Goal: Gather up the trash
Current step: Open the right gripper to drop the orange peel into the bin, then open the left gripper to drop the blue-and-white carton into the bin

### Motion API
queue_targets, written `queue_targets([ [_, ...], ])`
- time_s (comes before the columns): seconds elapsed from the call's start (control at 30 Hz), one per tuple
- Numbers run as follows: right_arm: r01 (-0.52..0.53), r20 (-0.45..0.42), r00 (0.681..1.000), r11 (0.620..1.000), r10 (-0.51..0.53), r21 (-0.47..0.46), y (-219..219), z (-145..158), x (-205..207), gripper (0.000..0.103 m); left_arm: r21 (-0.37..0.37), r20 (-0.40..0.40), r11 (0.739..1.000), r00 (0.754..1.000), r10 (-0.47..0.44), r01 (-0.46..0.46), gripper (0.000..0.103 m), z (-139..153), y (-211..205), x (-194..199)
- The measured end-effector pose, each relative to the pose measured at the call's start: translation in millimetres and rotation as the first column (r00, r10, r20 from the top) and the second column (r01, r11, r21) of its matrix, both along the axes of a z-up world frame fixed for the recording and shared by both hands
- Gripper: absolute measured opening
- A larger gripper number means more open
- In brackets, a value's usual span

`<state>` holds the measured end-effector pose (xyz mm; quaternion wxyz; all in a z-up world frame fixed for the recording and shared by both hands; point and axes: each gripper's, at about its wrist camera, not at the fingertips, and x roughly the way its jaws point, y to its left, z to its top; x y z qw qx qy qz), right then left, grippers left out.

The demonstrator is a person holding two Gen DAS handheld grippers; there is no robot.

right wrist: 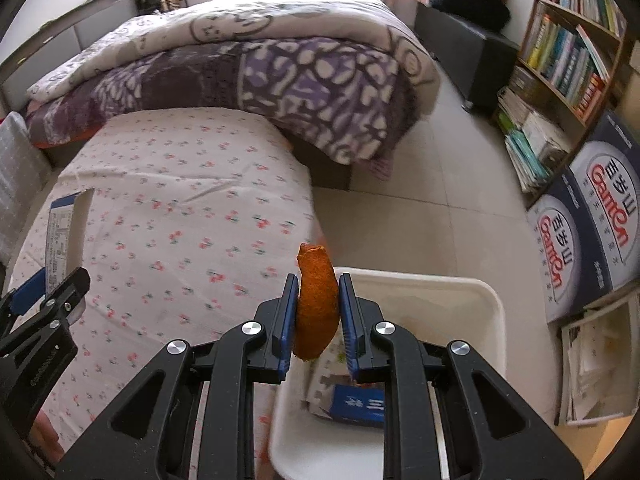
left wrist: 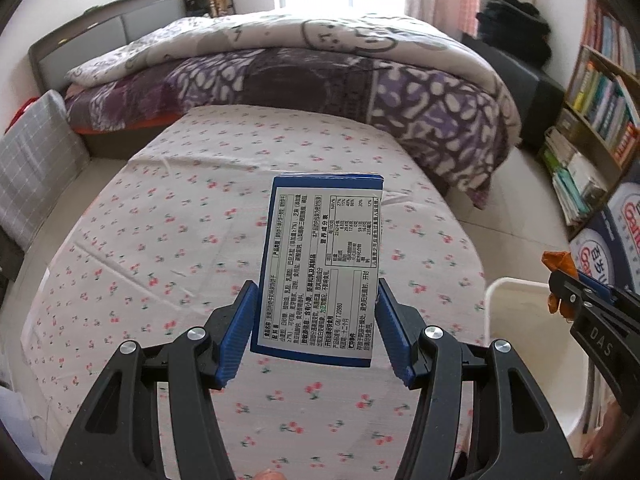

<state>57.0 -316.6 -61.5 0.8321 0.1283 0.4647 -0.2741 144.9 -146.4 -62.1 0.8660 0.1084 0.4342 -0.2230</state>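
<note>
I've got the left gripper (left wrist: 316, 328) clamped half-wide on the blue carton's (left wrist: 320, 268) side edges, light but crushable, and the right gripper (right wrist: 318, 320) pinched nearly closed on limp orange peel (right wrist: 316, 308), white bin (right wrist: 460, 300) at 4 o'clock.

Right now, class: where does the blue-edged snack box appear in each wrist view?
Left wrist view: the snack box is centre frame, clamped in the left claw.
Right wrist view: it is at the far left edge, above the floral cloth.
Shared landmark: the white bin.
</note>
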Motion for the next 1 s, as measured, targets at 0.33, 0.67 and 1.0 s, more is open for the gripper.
queue_targets([
  [0.33,0.106,-0.035,0.994,0.994,-0.105,0.038,-45.2,-6.0,-38.0,0.033,-0.003,-0.001,0.992,0.992,-0.128,0.128,0.058,-0.6,-54.8,-38.8],
  [0.67,0.282,0.005,0.959,0.958,-0.283,0.057,-93.9,0.3,-81.3,0.068,-0.081,-0.094,0.955,0.951,-0.293,0.286,0.060,-17.9,-111.7,-87.7],
  [1.0,0.342,0.068,0.936,0.939,-0.345,0.046,-100.3,12.6,-95.2,0.086,-0.070,-0.075,0.943,0.941,-0.330,0.326,0.074,-19.5,-118.5,-107.3],
])
